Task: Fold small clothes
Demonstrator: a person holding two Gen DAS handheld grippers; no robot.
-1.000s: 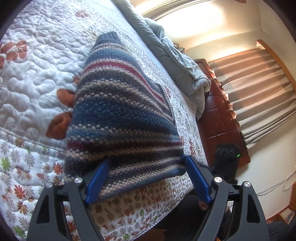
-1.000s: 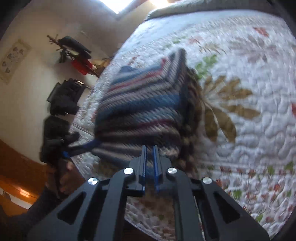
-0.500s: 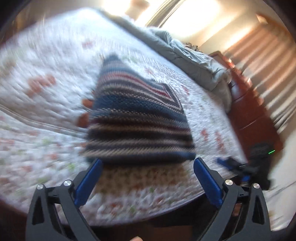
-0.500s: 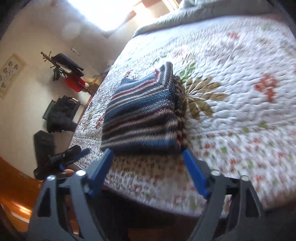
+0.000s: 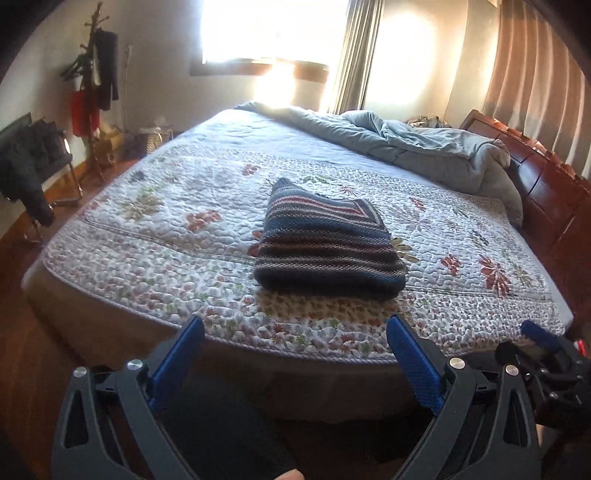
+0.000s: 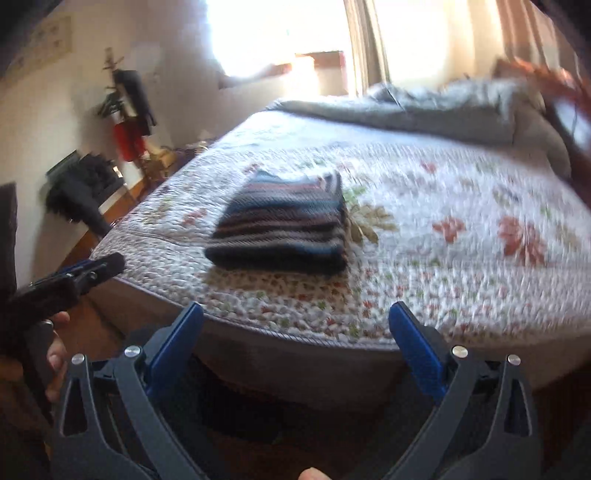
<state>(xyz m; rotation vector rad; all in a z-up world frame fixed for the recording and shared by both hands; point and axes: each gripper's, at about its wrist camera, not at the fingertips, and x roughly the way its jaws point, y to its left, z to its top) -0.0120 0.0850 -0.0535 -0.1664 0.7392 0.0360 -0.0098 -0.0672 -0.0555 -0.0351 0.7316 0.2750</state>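
Right now the folded striped sweater lies flat on the floral quilt, near the front edge of the bed, roughly mid-width, nothing touching it.

Left gripper hangs off the bed's front edge, over the wood floor; blue fingers spread wide, nothing btwn them. Right gripper sits likewise off the edge, jaws opening, almost fully apart, nothing btwn them either. Sweater is well apart from both.

Bed & room: quilt is white w/ red, green and tan flowers, a stitched border line running across just under the sweater's near side. Crumpled grey-blue duvet is piled at the far side toward the reddish wood headboard. Bright window behind, v. blown out, w/ beige curtains at right. At left: coat rack w/ dark and red items, and a chair draped in dark clothing. Right-wrist view is motion-blurred; the person's hand shows at its left edge.
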